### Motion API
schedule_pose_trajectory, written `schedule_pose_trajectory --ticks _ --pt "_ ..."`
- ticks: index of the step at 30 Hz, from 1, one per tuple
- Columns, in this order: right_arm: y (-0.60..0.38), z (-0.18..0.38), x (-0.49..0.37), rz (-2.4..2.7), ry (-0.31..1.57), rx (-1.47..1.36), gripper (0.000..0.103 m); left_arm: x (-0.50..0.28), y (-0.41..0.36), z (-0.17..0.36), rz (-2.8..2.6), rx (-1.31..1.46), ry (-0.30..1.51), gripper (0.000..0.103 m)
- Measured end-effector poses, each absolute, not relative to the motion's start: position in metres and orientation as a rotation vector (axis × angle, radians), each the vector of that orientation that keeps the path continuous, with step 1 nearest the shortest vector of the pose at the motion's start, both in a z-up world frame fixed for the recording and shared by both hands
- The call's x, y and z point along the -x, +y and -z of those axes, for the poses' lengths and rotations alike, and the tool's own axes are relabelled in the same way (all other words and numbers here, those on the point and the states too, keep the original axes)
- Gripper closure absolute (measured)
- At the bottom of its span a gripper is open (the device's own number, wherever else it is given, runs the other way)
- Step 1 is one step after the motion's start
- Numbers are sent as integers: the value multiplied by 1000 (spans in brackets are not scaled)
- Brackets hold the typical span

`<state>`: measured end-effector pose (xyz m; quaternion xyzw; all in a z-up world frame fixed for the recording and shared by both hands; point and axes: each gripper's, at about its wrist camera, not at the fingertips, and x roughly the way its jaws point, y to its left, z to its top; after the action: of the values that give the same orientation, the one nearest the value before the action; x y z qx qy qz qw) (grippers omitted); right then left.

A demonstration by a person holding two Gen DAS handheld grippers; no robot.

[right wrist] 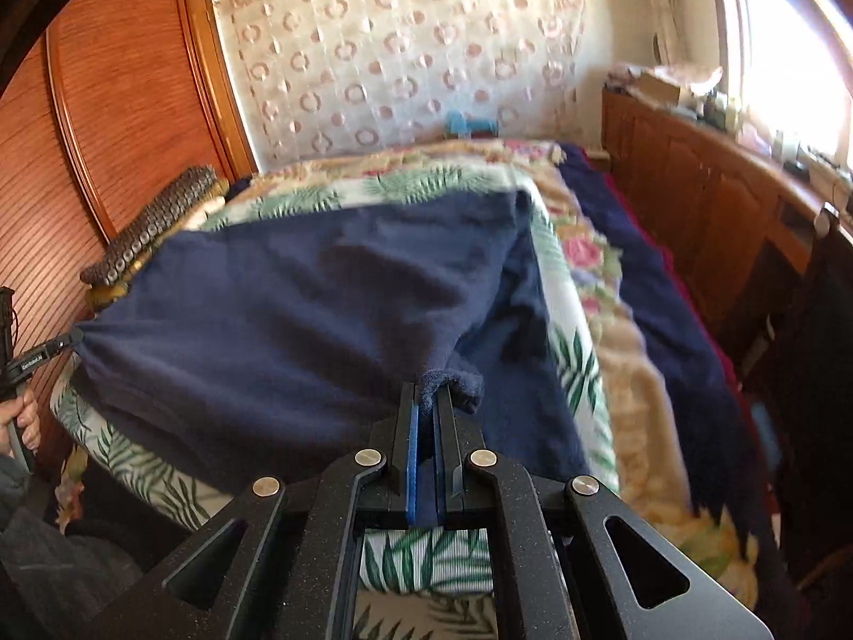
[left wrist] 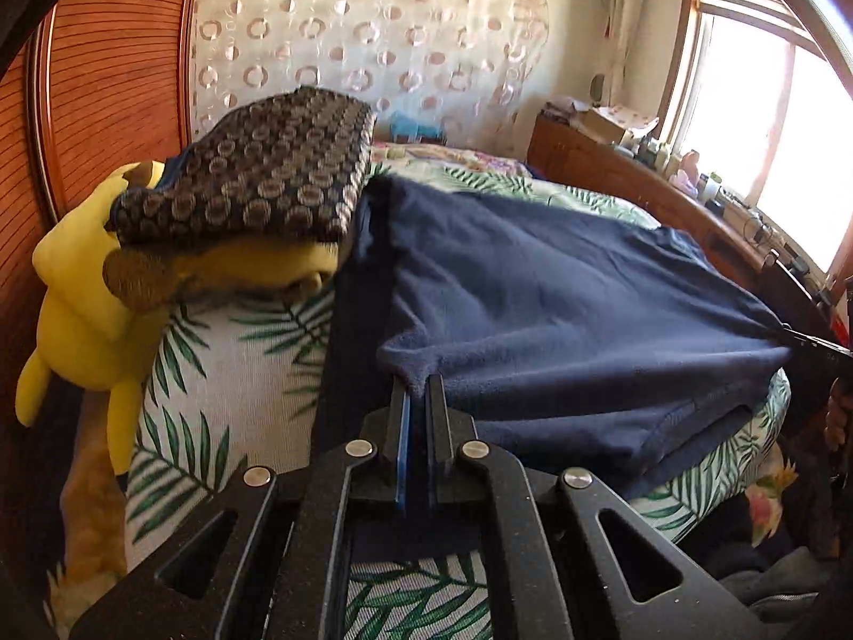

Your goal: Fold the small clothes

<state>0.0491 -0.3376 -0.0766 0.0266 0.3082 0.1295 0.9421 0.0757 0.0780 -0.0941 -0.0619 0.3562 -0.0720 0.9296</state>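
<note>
I have the left claw [left wrist: 418, 381] pressed together on a pinch of the navy garment [left wrist: 560, 314], a small tuft of the fleece bunched between its blue pads at the near edge. My right claw [right wrist: 426, 392] is likewise clamped on the same cloth, gripping a rolled bit of its edge. The garment lies spread across the bed [left wrist: 256, 373], over the palm-leaf sheet, stretched between my two grips; from the left wrist view I see the right claw's tip at the far right corner of the cloth, and from the right wrist view the left claw pulling the opposite corner to a point, with the person's hand [right wrist: 24, 421] on its handle. To the left of the garment sits a yellow plush toy [left wrist: 80, 314] with a dark patterned cushion [left wrist: 256, 176] resting on top of it. Right wrist view is blurred along the floral blanket [right wrist: 613, 288] on the right.
</note>
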Motion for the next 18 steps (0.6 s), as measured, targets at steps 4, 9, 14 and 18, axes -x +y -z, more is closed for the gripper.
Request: schedule_pose_trajectory --ticks 4,9,14,18 --pt "-344 78 -46 -238 642 -49 99 -79 77 99 140 133 753 98" --pt "-336 63 -48 -194 631 -56 80 -72 76 100 136 129 754 98" --pt "-328 55 -42 -156 603 -53 67 -70 74 96 132 121 753 97" --pt "-317 53 -40 -183 580 -48 57 -68 73 90 111 99 737 87"
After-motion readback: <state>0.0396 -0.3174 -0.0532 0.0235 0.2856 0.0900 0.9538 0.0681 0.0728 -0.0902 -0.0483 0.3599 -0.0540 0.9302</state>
